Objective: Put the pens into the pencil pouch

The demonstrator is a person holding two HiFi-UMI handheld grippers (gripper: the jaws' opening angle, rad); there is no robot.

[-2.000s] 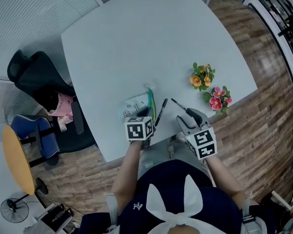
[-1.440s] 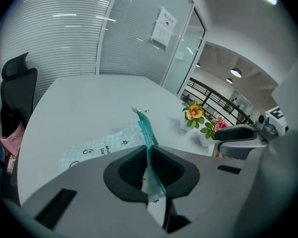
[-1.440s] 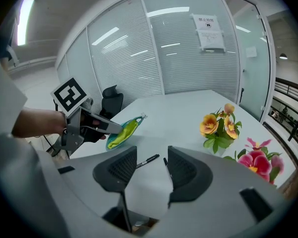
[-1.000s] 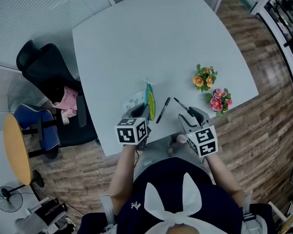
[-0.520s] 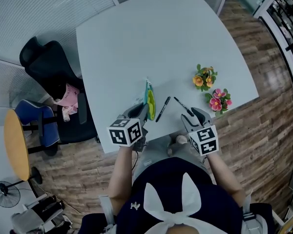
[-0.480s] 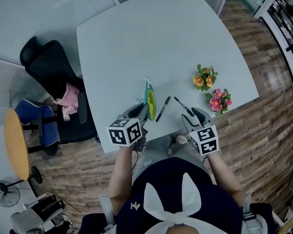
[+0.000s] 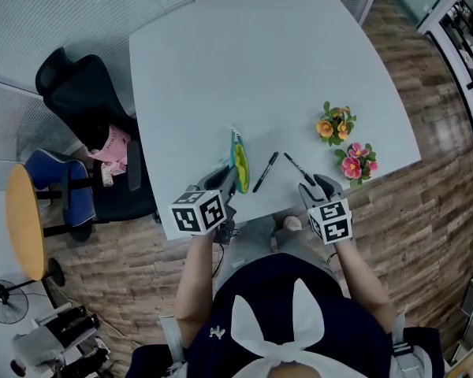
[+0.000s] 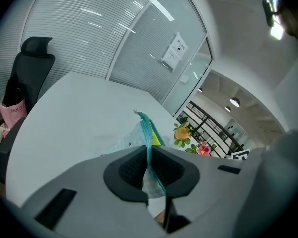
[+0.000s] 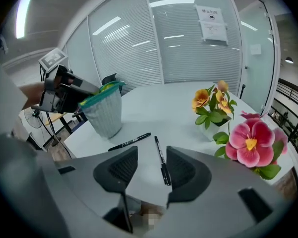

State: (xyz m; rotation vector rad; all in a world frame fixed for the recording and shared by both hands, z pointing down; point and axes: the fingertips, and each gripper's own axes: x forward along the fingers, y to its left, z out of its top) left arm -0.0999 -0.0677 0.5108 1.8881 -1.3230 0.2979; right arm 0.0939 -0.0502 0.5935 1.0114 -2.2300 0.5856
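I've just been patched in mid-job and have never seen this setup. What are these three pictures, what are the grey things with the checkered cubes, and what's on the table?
There is no robot here. A person holds a pair of hand tongs in each hand, and the marker cubes are part of them. The top-down picture comes from a camera on the person's head. The other two cameras ride on the tongs and look along their jaws.

On the white table lie two black pens, the left pen and the right pen, near some orange flowers and pink flowers.

The left tongs are shut on the edge of the pencil pouch, holding it upright. The right tongs are open. The right pen lies on the table between their jaws, not gripped.
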